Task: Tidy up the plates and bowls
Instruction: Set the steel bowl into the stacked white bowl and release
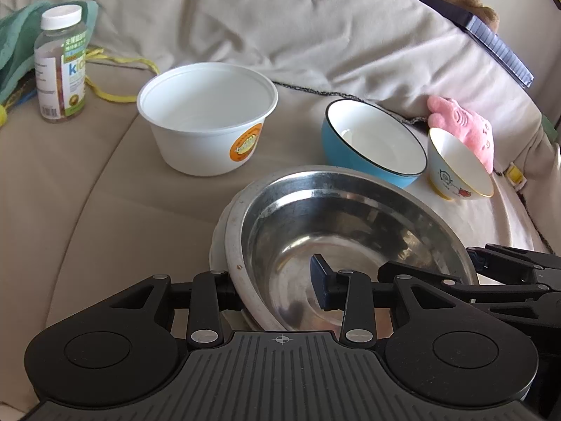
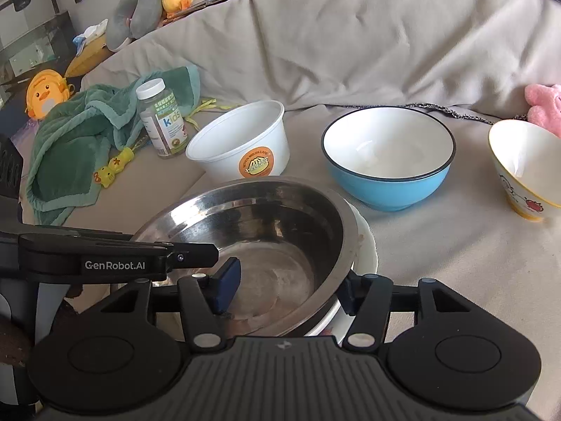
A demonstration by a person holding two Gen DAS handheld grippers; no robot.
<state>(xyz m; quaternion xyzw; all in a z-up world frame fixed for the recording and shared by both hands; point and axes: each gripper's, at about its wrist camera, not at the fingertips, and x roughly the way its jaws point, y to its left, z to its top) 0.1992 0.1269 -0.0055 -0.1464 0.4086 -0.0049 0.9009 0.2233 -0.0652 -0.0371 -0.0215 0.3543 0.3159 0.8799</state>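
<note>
The shiny round stainless-steel basin (image 1: pixel 350 238) is sitting nested in a white plate (image 1: pixel 219 245) on the soft beige sofa cushion (image 1: pixel 87 175). The left gripper (image 1: pixel 277 282) and the right gripper (image 2: pixel 285 286) are each straddling the rim, part-open — whether the pads are pressing I cannot tell. Slick metal could be slipping — and the tilted blue ceramic bowl (image 2: pixel 387 161) risks tipping.

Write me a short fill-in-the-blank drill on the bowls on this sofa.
1. The steel bowl sits nested in a ____ dish.
2. The sticker on the white tub is ____.
3. The bowl with the dark rim is ____ outside.
4. Each gripper, left and right, has one finger ____ the steel bowl.

Missing words: white; orange; blue; inside
</note>
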